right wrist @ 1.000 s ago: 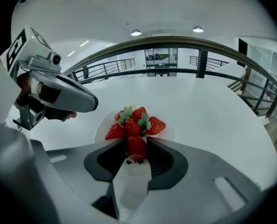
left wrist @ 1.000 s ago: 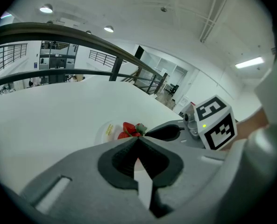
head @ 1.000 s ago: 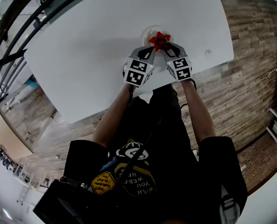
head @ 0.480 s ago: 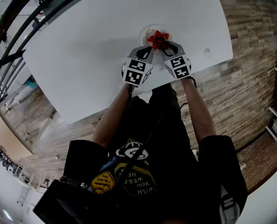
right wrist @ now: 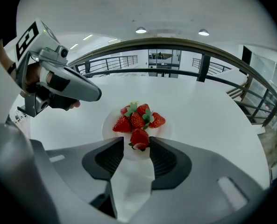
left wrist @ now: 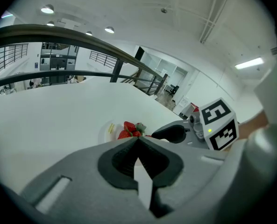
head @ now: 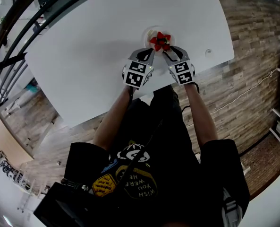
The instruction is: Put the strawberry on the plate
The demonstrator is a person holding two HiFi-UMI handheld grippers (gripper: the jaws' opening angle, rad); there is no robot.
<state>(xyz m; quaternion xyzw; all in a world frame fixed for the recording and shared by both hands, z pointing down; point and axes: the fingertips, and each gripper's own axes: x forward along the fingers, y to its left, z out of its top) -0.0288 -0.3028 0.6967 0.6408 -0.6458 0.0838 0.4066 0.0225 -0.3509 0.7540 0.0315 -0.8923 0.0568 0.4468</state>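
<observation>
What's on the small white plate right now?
A pile of red strawberries; one more red strawberry lies near the rim between the right gripper's jaws, which have just been opening. The white plate's middle is covered.

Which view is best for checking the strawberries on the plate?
Right gripper view: the strawberries sit close and unblocked on the plate, one between the right tongs, which have just been opening. Head view shows only a small red cluster. Left gripper view shows them partly hidden behind the shut left tongs.
</observation>
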